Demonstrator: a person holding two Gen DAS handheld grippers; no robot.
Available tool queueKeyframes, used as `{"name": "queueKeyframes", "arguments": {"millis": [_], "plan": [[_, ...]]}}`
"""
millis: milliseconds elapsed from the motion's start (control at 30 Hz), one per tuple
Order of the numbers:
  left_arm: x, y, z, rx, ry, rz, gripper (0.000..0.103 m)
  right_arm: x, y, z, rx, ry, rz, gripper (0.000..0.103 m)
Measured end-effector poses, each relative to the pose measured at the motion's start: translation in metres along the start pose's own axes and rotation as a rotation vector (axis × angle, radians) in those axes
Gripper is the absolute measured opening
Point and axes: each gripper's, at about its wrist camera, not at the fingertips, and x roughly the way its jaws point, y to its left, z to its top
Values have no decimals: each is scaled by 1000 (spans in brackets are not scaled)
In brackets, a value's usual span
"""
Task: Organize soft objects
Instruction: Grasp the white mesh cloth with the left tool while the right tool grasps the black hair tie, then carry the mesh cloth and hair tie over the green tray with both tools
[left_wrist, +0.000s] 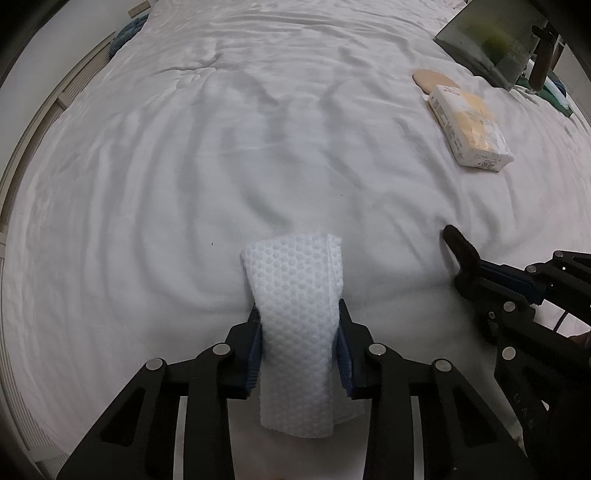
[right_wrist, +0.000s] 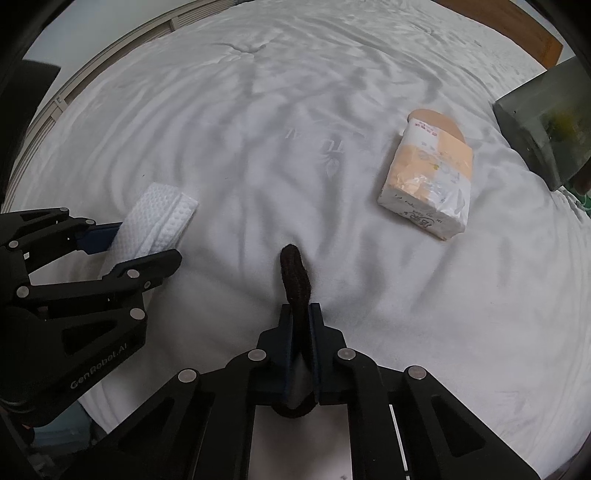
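White rumpled bedding (left_wrist: 155, 192) lies under both our grippers, so any lift has to come straight up or the sheet will drag along with the load. Nearest us, our left gripper (left_wrist: 300, 325) has its jaws pressed onto the folded white dimpled cloth (left_wrist: 295, 295); the fold runs lengthwise between the fingers, its far end sticking out past the tips and resting on the bed. We judge the grip sits mid-length, which should keep the fold from falling open. Just beside it, our right gripper (right_wrist: 301, 314) is closed almost fully on a thin dark knitted band (right_wrist: 295, 275), which stands up between the fingers and pokes beyond them. Farther off lie the tissue pack (right_wrist: 428, 184) with a tan round pad (right_wrist: 441, 120) behind it, and a dark box (right_wrist: 543, 125) at the far right, possibly the place to put things.
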Motion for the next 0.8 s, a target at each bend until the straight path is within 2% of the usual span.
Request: {"name": "queueKeyframes", "arguments": {"millis": [367, 567, 800], "plan": [[-1, 2, 1, 2, 1, 3, 21, -6, 0, 1, 3, -19, 13, 5], [-7, 2, 1, 3, -5, 8, 12, -15, -2, 0, 4, -34, 33, 5], [-15, 3, 4, -3, 1, 9, 10, -24, -10, 3, 18, -47, 52, 5]]}}
